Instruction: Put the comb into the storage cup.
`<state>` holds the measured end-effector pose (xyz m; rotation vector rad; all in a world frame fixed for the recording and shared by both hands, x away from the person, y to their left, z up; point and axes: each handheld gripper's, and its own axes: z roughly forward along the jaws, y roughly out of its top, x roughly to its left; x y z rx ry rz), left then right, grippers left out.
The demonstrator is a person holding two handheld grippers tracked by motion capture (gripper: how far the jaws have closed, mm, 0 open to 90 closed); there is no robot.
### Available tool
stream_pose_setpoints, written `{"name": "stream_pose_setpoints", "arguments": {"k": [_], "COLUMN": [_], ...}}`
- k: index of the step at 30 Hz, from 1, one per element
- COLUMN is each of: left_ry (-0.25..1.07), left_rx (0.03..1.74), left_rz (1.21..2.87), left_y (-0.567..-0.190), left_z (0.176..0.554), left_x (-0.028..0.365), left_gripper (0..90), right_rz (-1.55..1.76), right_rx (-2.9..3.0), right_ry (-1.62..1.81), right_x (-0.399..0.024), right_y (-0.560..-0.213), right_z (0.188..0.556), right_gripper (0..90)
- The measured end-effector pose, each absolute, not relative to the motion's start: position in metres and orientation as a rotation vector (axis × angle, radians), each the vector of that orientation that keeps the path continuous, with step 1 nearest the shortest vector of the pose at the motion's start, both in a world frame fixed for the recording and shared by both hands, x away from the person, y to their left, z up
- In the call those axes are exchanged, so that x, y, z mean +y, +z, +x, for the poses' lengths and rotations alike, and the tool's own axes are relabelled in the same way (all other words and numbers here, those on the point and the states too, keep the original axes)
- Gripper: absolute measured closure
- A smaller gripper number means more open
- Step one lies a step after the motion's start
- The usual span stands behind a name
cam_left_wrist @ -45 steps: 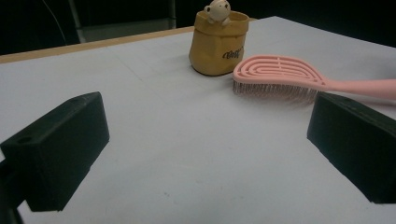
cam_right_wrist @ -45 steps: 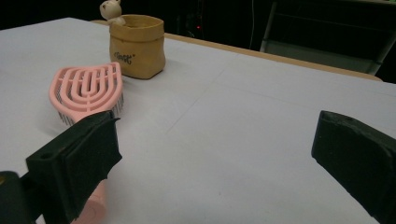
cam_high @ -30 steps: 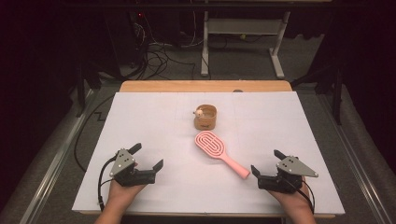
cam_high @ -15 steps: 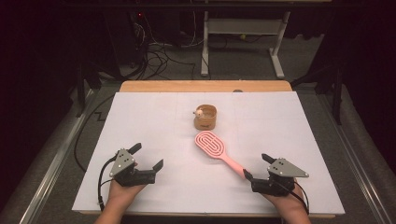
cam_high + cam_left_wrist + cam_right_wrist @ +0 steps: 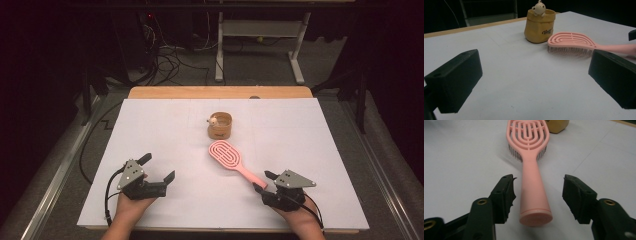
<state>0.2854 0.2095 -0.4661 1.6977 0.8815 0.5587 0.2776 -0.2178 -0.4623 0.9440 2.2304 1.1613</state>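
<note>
A pink hairbrush (image 5: pixel 226 154) lies bristles down on the white table, its handle running toward the near right. My right gripper (image 5: pixel 263 181) sits at the handle's end. In the right gripper view its jaws have just been closing and stand on either side of the hairbrush (image 5: pixel 531 170) handle, with a gap on each side, so the right gripper (image 5: pixel 537 192) is open. My left gripper (image 5: pixel 157 167) rests at the near left, wide open and with nothing between its jaws. The left gripper (image 5: pixel 534 82) faces the hairbrush (image 5: pixel 571 42) from a distance.
A small yellow-brown cup (image 5: pixel 220 125) with a little bear figure on its rim stands just beyond the brush head, and it is the same cup (image 5: pixel 540 25) in the left gripper view. The white sheet (image 5: pixel 165 125) covers the table up to a wooden far edge (image 5: pixel 220 92). Cables and desk legs lie on the dark floor beyond.
My right gripper has slid left to the end of the brush handle, and its jaws have narrowed around the handle. The left gripper and the brush have stayed put.
</note>
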Motion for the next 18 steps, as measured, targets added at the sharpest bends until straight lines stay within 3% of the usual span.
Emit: {"name": "stream_pose_setpoints", "arguments": {"k": [7, 18], "left_ry": [0.562, 0.56], "left_rx": [0.88, 0.878], "left_rz": [1.696, 1.695], "left_y": [-0.4663, -0.4663], "left_z": [0.2855, 0.2855], "left_x": [0.2096, 0.2097], "left_gripper": [0.0, 0.0], "right_rz": [0.952, 0.977], "right_rx": [2.301, 2.322], "right_ry": [1.097, 1.067], "right_x": [-0.2101, -0.2102], "right_y": [-0.4673, -0.4692], "right_z": [0.2838, 0.2858], "right_gripper": [55.2, 61.5]}}
